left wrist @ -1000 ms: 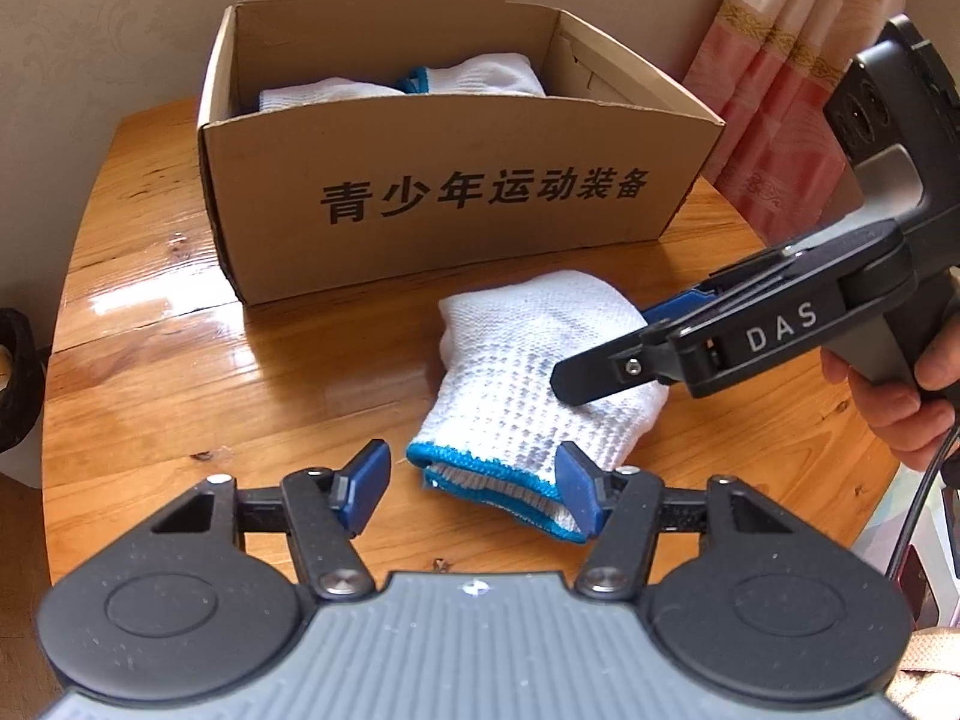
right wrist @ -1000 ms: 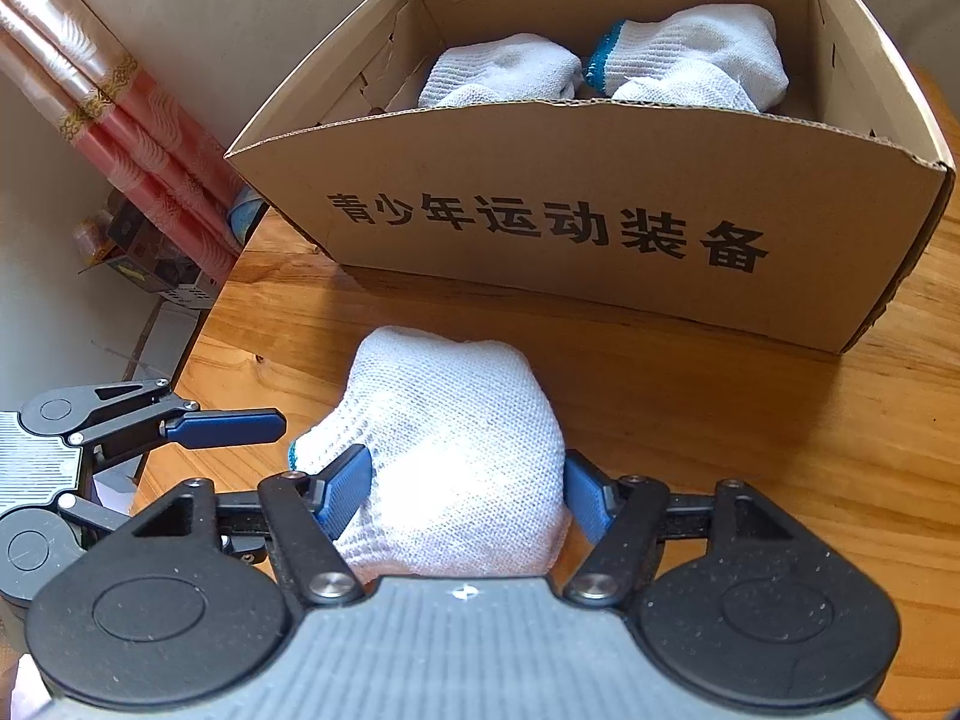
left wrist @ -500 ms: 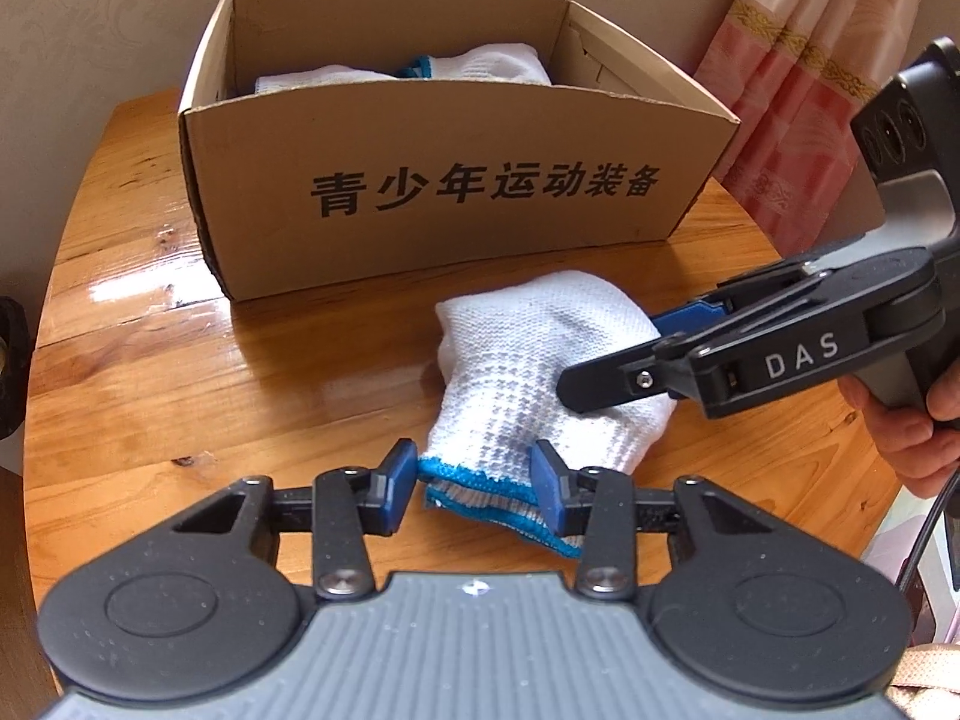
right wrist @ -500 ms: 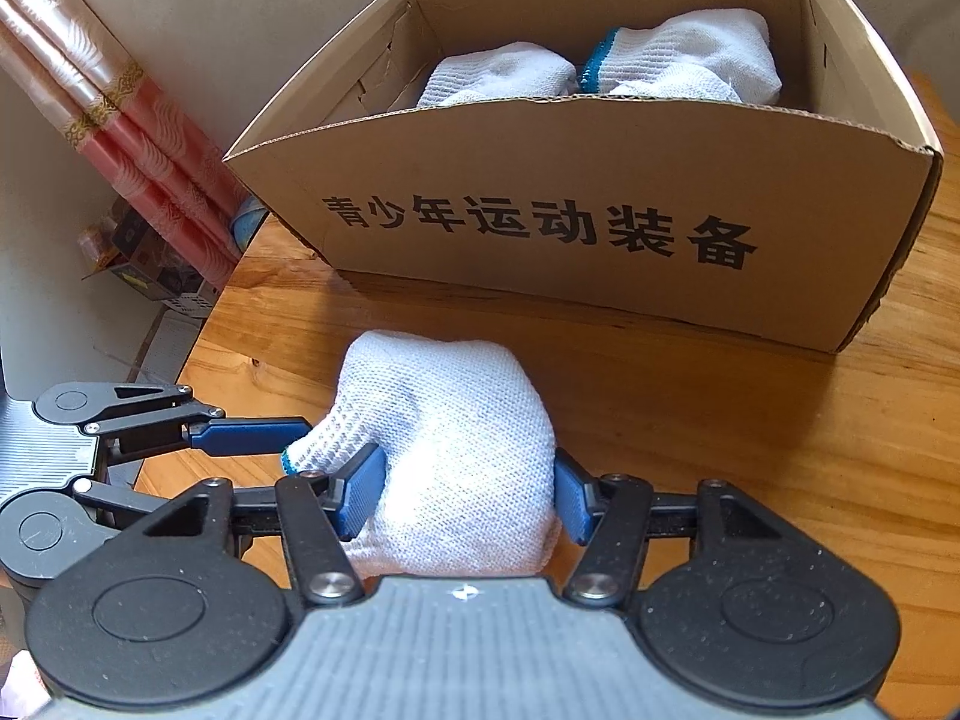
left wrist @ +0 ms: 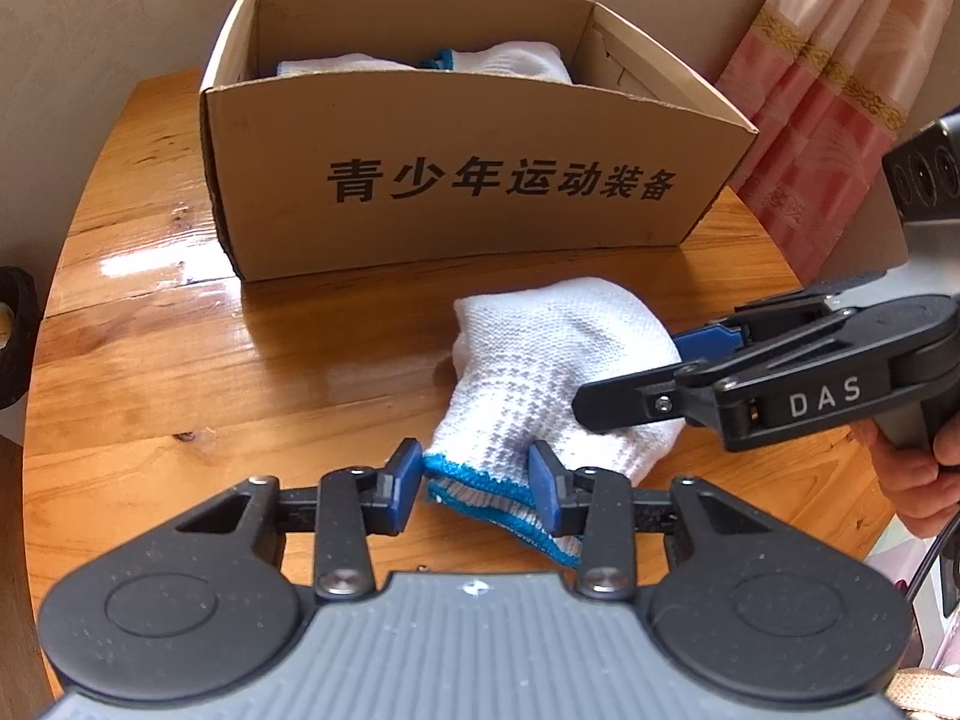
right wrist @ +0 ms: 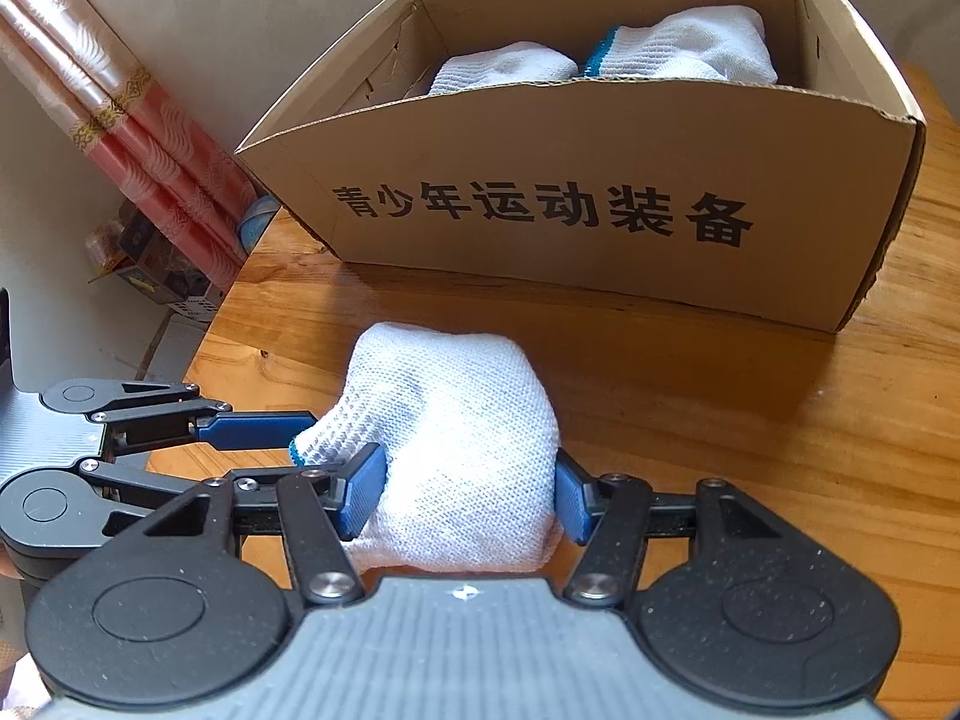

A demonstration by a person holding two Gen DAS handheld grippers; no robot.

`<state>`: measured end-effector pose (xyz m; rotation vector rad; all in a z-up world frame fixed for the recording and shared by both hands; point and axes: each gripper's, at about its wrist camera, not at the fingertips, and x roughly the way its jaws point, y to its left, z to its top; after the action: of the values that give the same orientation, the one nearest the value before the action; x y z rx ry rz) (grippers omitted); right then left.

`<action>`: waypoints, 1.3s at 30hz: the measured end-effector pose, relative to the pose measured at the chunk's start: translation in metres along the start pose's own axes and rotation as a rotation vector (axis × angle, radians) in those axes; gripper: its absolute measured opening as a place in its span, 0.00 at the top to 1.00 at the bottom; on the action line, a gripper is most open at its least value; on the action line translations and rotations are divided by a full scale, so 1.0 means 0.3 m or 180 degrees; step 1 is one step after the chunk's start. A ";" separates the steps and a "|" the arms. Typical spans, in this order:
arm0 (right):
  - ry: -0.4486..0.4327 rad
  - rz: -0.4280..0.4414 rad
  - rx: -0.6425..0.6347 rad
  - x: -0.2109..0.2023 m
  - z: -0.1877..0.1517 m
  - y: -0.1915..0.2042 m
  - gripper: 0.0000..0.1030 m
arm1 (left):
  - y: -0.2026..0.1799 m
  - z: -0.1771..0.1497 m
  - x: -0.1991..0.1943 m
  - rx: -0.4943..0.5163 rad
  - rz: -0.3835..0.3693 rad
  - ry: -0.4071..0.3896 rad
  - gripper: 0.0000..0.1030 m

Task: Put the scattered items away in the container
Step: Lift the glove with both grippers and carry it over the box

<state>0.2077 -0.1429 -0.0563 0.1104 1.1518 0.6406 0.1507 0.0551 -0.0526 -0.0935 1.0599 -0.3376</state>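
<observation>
- The white knit glove (left wrist: 558, 372) lies on the round wooden table (left wrist: 150, 348), just in front of the cardboard box (left wrist: 480, 192), with a strip of bare wood between its rounded end and the box's printed front wall.
- The left gripper (left wrist: 474, 480) has its blue pads closed in on the glove's blue-edged cuff (left wrist: 468, 474); its jaws have just been narrowing, and the cuff now fills the small gap between them, the pads touching the fabric on both sides.
- The right gripper (right wrist: 468, 489) straddles the bulky middle of the glove (right wrist: 456, 450); its jaws have also been closing and stand at a middling width, both pads pressed into the bunched fabric.
- Seen from the left wrist, the right gripper (left wrist: 660, 372) comes in from the right side, a hand (left wrist: 918, 468) on its handle near the table's right edge.
- The box is open at the top; its near wall stands higher than the glove on the table. Inside, two more white gloves (right wrist: 678, 48) lie against the back, one showing a blue cuff.
- To the left of the glove and box the tabletop is bare, glossy planks with a bright reflection; its curved edge falls away on the left and right.
- Behind the box is a plain pale wall (left wrist: 120, 0); a pink patterned curtain (left wrist: 840, 90) hangs past the table's right side, with some clutter on the floor (right wrist: 162, 276) beneath it.
</observation>
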 end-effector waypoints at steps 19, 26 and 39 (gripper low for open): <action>-0.0063 -0.0034 0.0074 -0.026 -0.046 0.011 0.42 | -0.010 -0.019 -0.003 -0.0294 -0.0171 -0.0053 0.68; -0.0107 -0.0082 0.0021 -0.052 -0.062 0.046 0.45 | -0.022 -0.026 -0.016 -0.0280 -0.0174 -0.0091 0.70; -0.0248 -0.0165 -0.0025 -0.113 -0.086 0.093 0.45 | -0.045 -0.037 -0.076 -0.0229 -0.0238 -0.0236 0.70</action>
<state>0.1651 -0.1439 -0.0284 0.0978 1.0736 0.5898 0.1280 0.0505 -0.0358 -0.2090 0.9968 -0.3609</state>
